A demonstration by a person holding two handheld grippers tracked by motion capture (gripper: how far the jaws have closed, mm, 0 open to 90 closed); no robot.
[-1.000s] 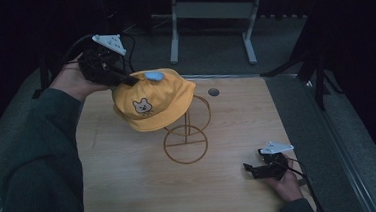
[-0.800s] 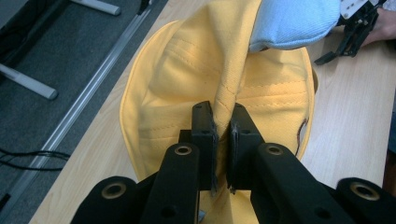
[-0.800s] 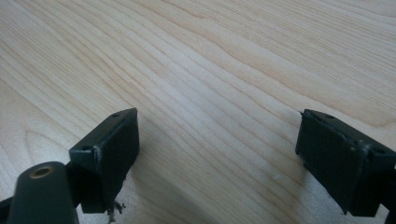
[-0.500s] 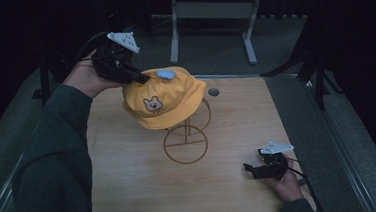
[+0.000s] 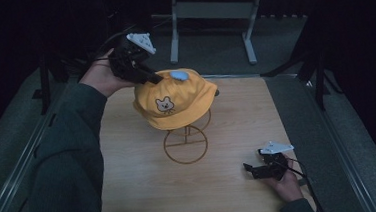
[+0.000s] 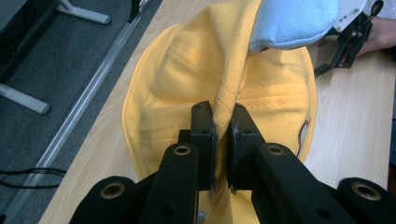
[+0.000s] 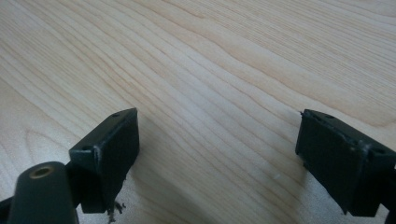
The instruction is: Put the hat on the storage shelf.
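Observation:
A yellow cap [image 5: 175, 98] with a small bear face and a pale blue ear [image 5: 177, 75] hangs over a gold wire stand [image 5: 185, 143] in the middle of the wooden table [image 5: 131, 190]. My left gripper [image 5: 156, 79] is shut on a fold of the cap's fabric at its far left top. In the left gripper view the yellow cap [image 6: 187, 93] is pinched between the black pads [image 6: 205, 128]. My right gripper [image 5: 247, 168] rests low on the table at the front right, open, with bare wood between its pads [image 7: 116, 144].
A small dark round object [image 5: 216, 92] lies on the table just behind the cap. A metal rail [image 5: 24, 162] runs along the table's left side. A grey frame on two legs [image 5: 209, 14] stands on the floor beyond the far edge.
My left gripper has carried the cap to the right and slightly up, so the cap sits more squarely over the stand. The right gripper has stayed in place.

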